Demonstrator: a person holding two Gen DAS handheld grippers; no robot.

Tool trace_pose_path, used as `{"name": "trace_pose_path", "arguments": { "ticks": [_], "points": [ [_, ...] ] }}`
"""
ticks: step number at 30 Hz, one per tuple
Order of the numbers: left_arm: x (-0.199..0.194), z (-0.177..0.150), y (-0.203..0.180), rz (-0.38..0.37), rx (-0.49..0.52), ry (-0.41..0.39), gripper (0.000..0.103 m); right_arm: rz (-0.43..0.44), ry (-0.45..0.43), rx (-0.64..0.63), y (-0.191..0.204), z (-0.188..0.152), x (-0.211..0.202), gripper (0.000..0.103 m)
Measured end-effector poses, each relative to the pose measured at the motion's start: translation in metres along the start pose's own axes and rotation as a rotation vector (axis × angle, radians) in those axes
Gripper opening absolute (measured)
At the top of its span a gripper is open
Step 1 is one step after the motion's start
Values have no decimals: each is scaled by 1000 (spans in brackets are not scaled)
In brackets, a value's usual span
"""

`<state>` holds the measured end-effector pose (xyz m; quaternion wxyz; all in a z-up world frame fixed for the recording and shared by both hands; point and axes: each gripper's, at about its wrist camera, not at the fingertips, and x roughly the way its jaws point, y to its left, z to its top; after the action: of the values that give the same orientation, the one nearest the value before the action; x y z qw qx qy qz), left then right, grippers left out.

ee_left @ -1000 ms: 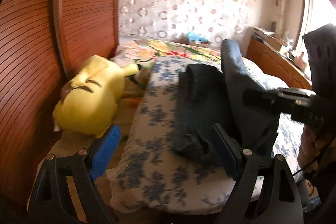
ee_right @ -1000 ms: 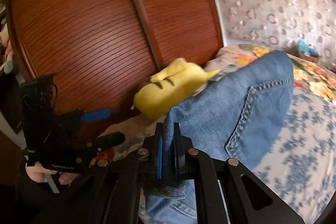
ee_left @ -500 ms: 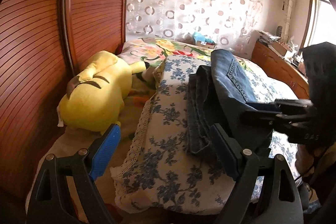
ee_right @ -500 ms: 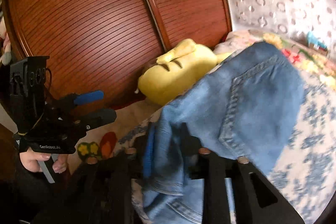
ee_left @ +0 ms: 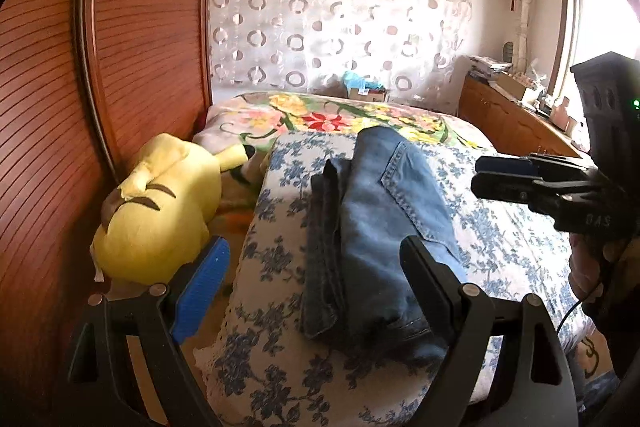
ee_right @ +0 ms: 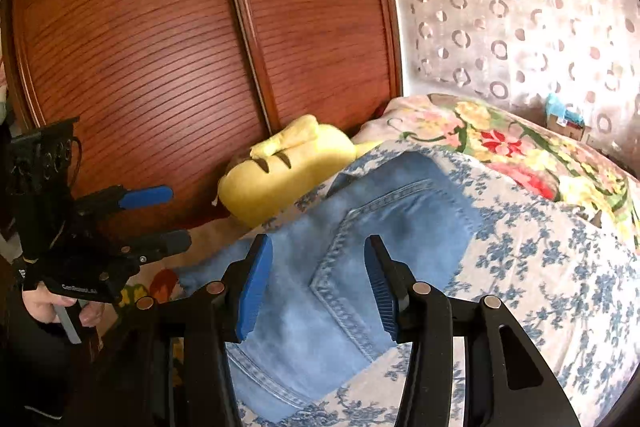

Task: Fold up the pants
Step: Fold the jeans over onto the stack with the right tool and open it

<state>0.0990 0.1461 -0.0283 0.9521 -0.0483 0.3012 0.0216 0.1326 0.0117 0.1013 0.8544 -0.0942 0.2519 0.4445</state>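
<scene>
So the jeans (ee_right: 384, 227) sit folded by the bed's (ee_right: 560, 287) near edge, both tongs empty, left tongs (ee_left: 316, 281) spread, right tongs (ee_right: 318, 285) opening; floppy heavy denim, I'd grab the thick waistband.

Two black handheld grippers with blue pads, each carried by a person in dark sleeves.

The left gripper (ee_left: 312, 283) has black angular arms with silver round screws at the joints and a ribbed blue pad (ee_left: 200, 291) on one finger; in the right wrist view it shows a boxy black housing at the left edge, white lettering and a thin cable. The right gripper (ee_right: 316, 287) has two ribbed blue pads, silver screws and cut-out arms; a green light glows on its housing at the left view's right edge.
</scene>
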Motion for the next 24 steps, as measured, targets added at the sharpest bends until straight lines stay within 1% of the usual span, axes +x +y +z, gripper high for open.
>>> {"name": "trace_pose_path", "arguments": {
  "ticks": [2, 6, 9, 14, 15, 19, 21, 22, 24],
  "points": [
    [3, 1, -3, -4, 8, 5, 87, -29, -11, 8, -5, -4, -5, 50],
    [14, -1, -8, -23, 15, 26, 87, -76, 6, 41, -22, -10, -8, 51],
    [25, -4, -11, -28, 27, 49, 87, -123, 31, 54, -32, -9, 3, 52],
    [37, -10, -16, -43, 30, 75, 87, -153, 69, 79, -44, -2, 19, 52],
    [39, -11, -17, -51, 32, 80, 82, -155, 73, 82, -46, 0, 23, 52],
    [50, -18, -21, -83, 33, 110, 71, -160, 95, 103, -52, 6, 39, 52],
    [57, -23, -22, -95, 29, 133, 60, -174, 106, 95, -52, 8, 46, 52],
    [59, -25, -22, -101, 27, 144, 58, -185, 111, 89, -51, 8, 49, 52],
    [63, -29, -24, -114, 23, 163, 47, -184, 118, 94, -55, 7, 52, 52]
  ]
}}
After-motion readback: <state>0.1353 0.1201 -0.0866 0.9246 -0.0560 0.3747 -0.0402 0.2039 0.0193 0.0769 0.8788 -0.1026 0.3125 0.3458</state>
